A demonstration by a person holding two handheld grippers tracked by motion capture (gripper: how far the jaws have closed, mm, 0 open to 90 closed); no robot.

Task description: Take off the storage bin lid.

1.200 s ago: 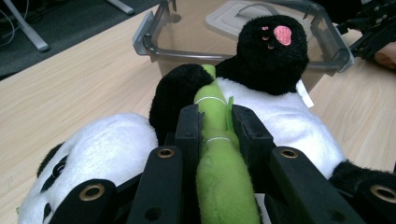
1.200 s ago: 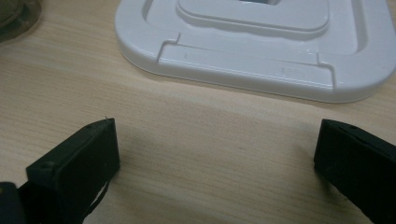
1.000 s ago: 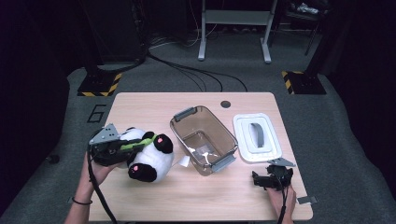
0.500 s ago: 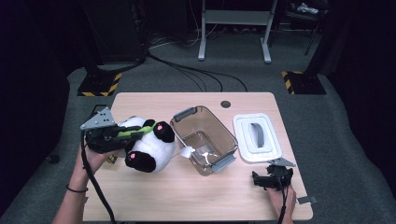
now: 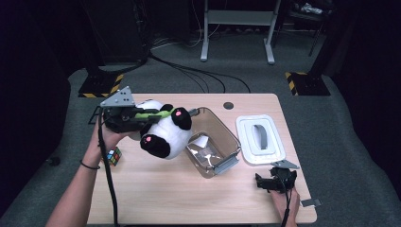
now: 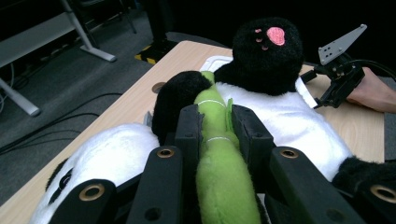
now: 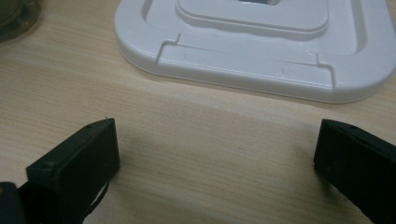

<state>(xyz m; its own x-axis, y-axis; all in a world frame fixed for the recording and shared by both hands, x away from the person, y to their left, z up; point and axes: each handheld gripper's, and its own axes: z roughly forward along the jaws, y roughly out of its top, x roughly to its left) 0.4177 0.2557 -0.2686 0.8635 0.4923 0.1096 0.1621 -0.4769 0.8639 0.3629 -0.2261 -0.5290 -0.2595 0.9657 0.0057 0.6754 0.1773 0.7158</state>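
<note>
A black-and-white plush panda (image 5: 163, 132) hangs in the air over the table's left half, just left of the clear plastic bin (image 5: 218, 142). My left gripper (image 5: 146, 115) is shut on the green plush bamboo stalk (image 6: 217, 154) sewn to the panda's front, and the jaws squeeze it from both sides. The panda's black paw with a pink pad (image 6: 268, 53) points away from me in the left gripper view. My right gripper (image 7: 217, 154) rests low on the table at the front right with its jaws wide open and only bare wood between them, just short of the white lid (image 7: 254, 46).
The white lid (image 5: 261, 139) lies flat to the right of the bin. A small multicoloured cube (image 5: 112, 156) sits at the table's left edge under my left hand. Crumpled clear wrapping lies inside the bin. A round hole (image 5: 228, 105) marks the table's far edge.
My left gripper has lifted the panda off the table and carried it up and toward the bin. The cube has come into sight beneath it. The right gripper has stayed put.
</note>
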